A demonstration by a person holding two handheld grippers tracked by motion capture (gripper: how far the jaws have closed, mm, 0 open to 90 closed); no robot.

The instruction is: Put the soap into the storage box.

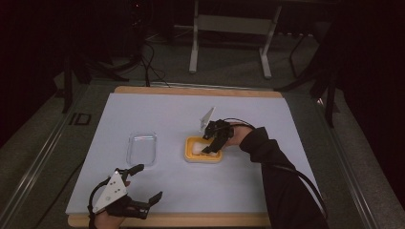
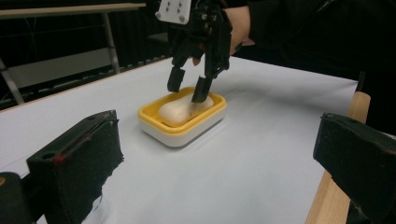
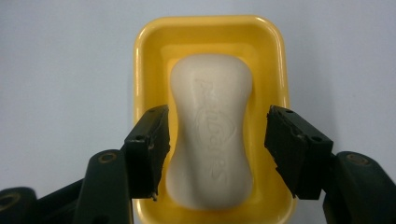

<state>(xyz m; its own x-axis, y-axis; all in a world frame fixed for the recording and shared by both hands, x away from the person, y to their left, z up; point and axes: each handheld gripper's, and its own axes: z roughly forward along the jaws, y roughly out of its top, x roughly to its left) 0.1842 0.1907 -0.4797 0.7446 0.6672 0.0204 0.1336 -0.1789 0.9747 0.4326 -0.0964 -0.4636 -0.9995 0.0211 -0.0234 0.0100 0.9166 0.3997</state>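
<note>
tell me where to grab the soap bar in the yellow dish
Grip the soap bar across its narrowed waist, coming straight down from above. It lies flat in the yellow dish, whose rim blocks the sides. The right claw is open, already straddling that waist.

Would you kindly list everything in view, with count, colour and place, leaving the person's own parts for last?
soap bar: one, cream white, lying in the soap dish
soap dish: one, yellow over a white base, right of table centre
clear lid: one, transparent, flat on the table left of the dish
table cover: one, pale blue-white, over a wooden table
metal stand: one, grey, on the floor beyond the table
right gripper: one, black, open, jaws either side of the soap
left gripper: one, black, open, at the near left edge
</note>
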